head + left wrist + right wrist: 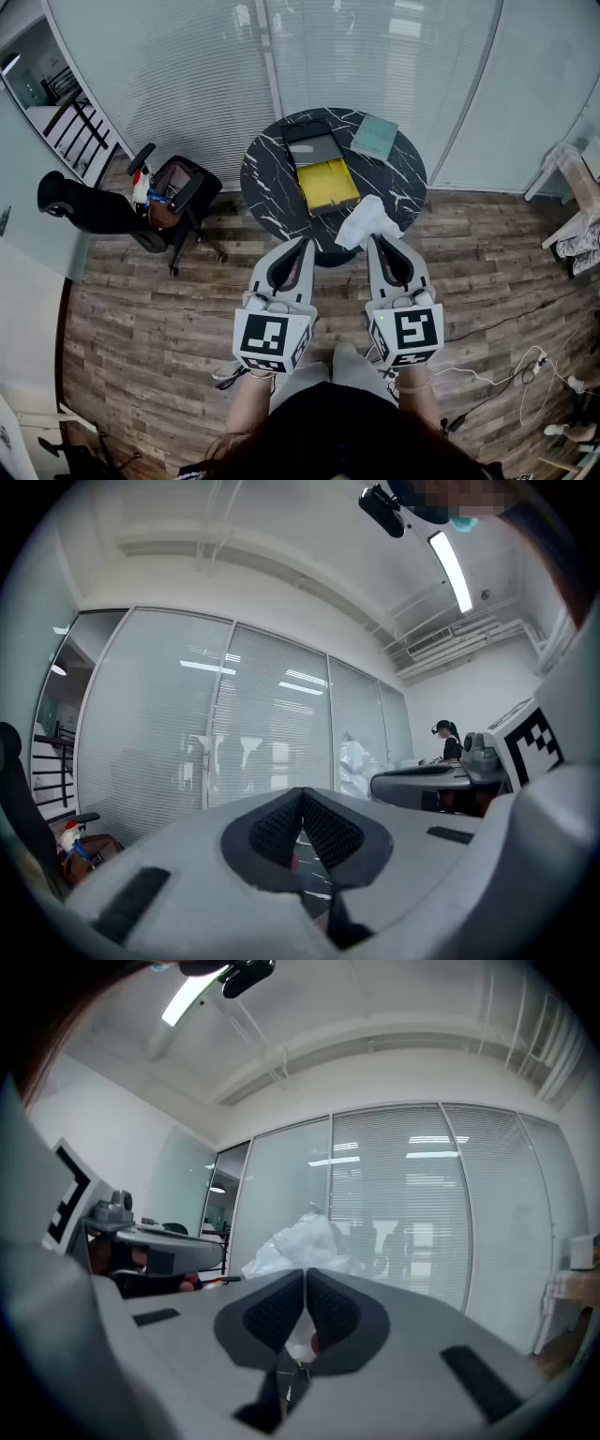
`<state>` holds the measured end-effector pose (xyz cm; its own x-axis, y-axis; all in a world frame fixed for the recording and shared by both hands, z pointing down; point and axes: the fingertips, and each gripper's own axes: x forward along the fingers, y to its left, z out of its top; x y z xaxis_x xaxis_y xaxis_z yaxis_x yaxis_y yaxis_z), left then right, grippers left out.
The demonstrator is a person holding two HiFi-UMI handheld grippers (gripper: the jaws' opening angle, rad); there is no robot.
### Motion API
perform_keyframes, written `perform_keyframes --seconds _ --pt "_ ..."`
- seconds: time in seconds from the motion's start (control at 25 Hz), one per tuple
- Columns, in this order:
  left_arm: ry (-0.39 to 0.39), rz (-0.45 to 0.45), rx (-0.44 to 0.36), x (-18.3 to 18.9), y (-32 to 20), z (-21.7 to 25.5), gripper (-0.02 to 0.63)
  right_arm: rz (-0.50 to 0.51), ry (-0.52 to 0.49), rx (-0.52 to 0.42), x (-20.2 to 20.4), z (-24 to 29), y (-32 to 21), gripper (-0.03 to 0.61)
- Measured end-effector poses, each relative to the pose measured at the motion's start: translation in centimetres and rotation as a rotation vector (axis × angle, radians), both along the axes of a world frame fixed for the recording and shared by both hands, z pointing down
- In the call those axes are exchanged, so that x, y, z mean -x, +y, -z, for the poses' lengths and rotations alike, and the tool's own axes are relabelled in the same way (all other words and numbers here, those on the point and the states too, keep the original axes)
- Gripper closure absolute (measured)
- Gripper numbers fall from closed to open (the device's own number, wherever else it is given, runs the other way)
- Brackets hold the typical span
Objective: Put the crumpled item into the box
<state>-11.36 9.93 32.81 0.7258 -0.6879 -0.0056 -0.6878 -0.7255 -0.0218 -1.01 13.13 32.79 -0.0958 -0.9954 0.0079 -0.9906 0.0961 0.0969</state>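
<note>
In the head view a crumpled white item (366, 221) hangs over the near right edge of the round black marble table (272, 178). My right gripper (372, 238) is shut on the item's near end; in the right gripper view the white crumple (298, 1239) bulges above the closed jaws of the right gripper (306, 1283). An open box (327, 183) with a yellow inside and a grey lid lies in the middle of the table. My left gripper (306, 242) hovers beside the right one, shut and holding nothing. In the left gripper view the left gripper (302, 803) points level, with the crumpled item (354, 766) to its right.
A teal booklet (374, 137) lies at the table's far right. A black office chair (173, 202) with things on its seat stands left of the table. Blinds behind glass close off the far side. Cables (525, 366) trail on the wooden floor at the right.
</note>
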Motion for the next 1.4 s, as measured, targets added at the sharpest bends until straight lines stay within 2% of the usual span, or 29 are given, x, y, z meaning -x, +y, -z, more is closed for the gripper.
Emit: perform_keyframes --seconds 0.4,0.64,1.08,1.4 --pt "-0.007 0.000 -0.002 -2.4 -0.7 -0.1 0.588 -0.006 -0.031 -0.009 -2.0 -0.3 -0.6 0.549" --pt "-0.018 0.012 -0.010 -5.2 -2.2 -0.3 0.588 0.004 -0.056 -0.017 -4.4 -0.3 -2.1 0.549" --pt "-0.029 0.041 -0.019 -10.2 -5.4 -0.5 0.588 0.081 -0.076 -0.011 -8.1 -0.7 -5.7 0.549" --pt "-0.056 0.079 -0.004 -11.1 -7.6 -0.9 0.588 0.137 -0.123 0.010 -8.9 -1.4 -8.1 0.549"
